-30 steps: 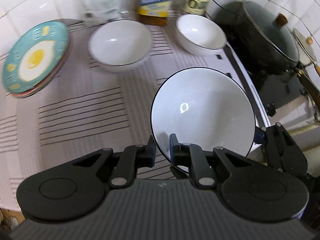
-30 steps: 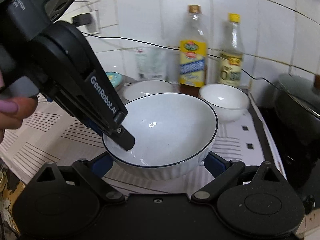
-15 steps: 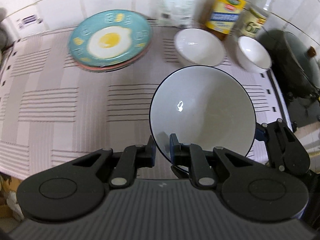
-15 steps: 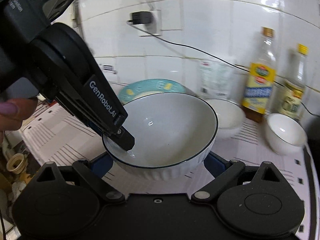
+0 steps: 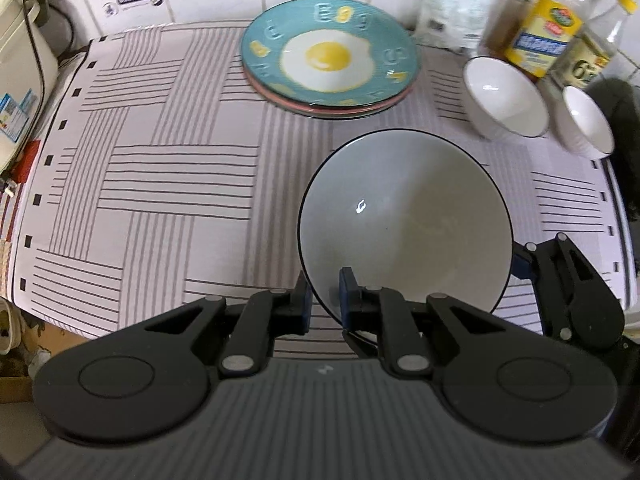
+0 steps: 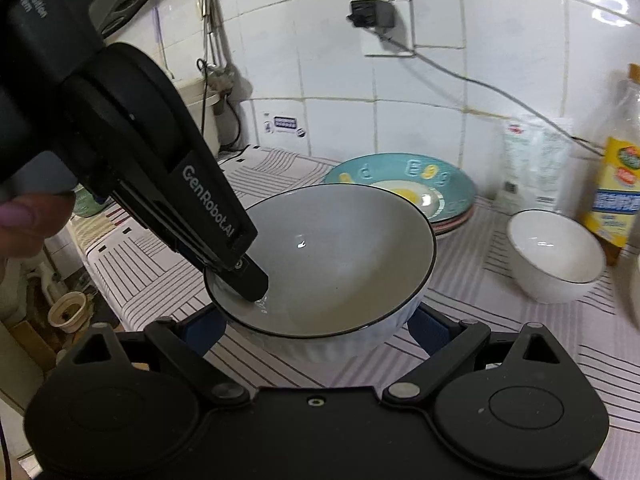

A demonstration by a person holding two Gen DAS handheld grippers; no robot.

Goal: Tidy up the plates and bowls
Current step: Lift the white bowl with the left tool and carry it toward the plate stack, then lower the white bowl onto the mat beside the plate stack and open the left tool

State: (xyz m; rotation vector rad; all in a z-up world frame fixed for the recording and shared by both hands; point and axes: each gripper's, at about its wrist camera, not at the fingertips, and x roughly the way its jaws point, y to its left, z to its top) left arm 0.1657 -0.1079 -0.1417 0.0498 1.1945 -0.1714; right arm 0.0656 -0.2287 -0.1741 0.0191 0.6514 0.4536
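A large white bowl with a dark rim (image 5: pixel 404 220) hangs above the striped cloth. My left gripper (image 5: pixel 324 300) is shut on its near rim. My right gripper (image 6: pixel 316 324) holds the same bowl (image 6: pixel 332 256) between its wide-spread fingers, against the ribbed outer wall. The left gripper shows in the right wrist view (image 6: pixel 240 276), one finger inside the bowl. A teal fried-egg plate (image 5: pixel 330 54) tops a stack at the back. Two small white bowls (image 5: pixel 504 96) (image 5: pixel 586 124) stand at the back right.
Oil and sauce bottles (image 5: pixel 540 36) and a white bag (image 5: pixel 456 8) line the tiled wall. A dark pot (image 5: pixel 624 128) sits at the right edge. A white appliance (image 5: pixel 20 80) with a cable stands at the left. The striped cloth (image 5: pixel 160 184) covers the counter.
Both grippers have carried the large bowl leftward along the counter. The teal plate stack now lies straight ahead and the small bowls and bottles have slid to the right.
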